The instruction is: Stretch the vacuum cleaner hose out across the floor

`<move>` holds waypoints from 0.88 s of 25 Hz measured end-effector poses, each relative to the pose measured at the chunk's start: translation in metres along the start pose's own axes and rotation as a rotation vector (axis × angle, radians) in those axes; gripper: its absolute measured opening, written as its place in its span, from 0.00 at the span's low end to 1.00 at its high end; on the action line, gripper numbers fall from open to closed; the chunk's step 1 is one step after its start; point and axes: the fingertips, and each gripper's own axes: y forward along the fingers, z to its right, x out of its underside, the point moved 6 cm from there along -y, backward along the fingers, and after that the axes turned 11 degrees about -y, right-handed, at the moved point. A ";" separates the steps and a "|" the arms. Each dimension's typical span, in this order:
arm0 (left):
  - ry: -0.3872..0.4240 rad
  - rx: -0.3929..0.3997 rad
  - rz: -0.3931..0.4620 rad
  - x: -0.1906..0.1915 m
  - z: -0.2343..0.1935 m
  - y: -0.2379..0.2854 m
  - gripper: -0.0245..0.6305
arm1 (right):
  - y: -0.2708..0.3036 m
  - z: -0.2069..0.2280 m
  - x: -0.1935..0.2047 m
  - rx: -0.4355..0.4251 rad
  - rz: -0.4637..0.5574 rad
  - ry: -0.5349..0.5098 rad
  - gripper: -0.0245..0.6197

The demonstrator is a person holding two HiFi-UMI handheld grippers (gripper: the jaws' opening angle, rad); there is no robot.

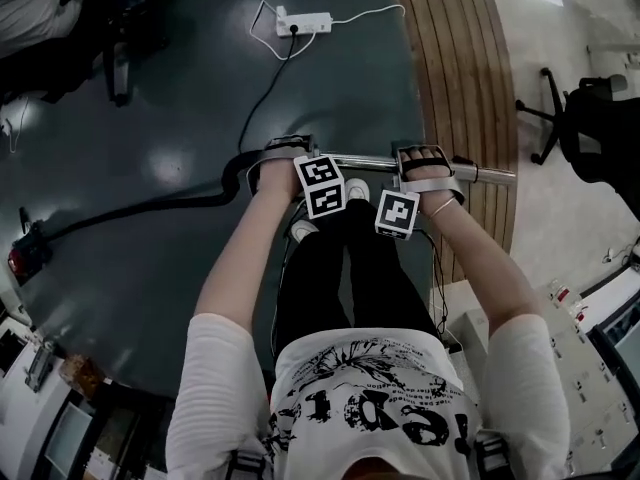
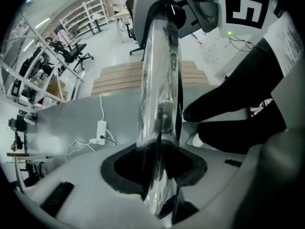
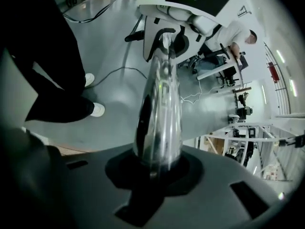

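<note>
While left gripper point(image 1: 285, 158) and right gripper point(image 1: 425, 164) tight on the metal tube point(image 1: 370, 162), glossy dark floor point(image 1: 150, 88), wooden strip point(image 1: 460, 68), power strip point(image 1: 304, 24).

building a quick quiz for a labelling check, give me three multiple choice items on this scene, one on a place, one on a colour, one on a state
1. Which end of the metal tube does the hose join?
A the end at the left gripper
B the opposite end
C neither, it lies apart

2. What colour is the hose?
A white
B black
C orange

3. How do the left gripper's jaws stand?
A wide apart with nothing between
B closed on the hose
C closed around the metal tube

Answers:
1 A: in the head view the hose curves away across the floor from beside the left gripper.
2 B: it shows as a black line on the dark floor.
3 C: the left gripper view shows the shiny tube seated between the jaws.
</note>
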 end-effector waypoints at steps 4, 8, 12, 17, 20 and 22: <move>-0.144 -0.150 0.198 -0.006 -0.010 0.054 0.31 | 0.054 -0.016 -0.001 0.028 -0.007 -0.011 0.16; -0.271 -0.265 0.420 0.003 -0.017 0.088 0.41 | 0.119 -0.041 -0.009 0.020 0.018 -0.033 0.16; -0.466 -0.208 0.710 0.018 -0.033 0.126 0.47 | 0.196 -0.075 0.003 -0.039 0.008 0.034 0.16; -0.721 -0.144 0.910 0.026 -0.061 0.197 0.31 | 0.299 -0.137 0.001 -0.120 0.058 0.175 0.16; -0.744 -0.187 0.984 0.021 -0.068 0.232 0.07 | 0.353 -0.155 -0.012 -0.151 0.097 0.256 0.16; -0.722 -0.194 1.001 0.015 -0.073 0.260 0.04 | 0.389 -0.170 -0.015 -0.179 0.112 0.279 0.16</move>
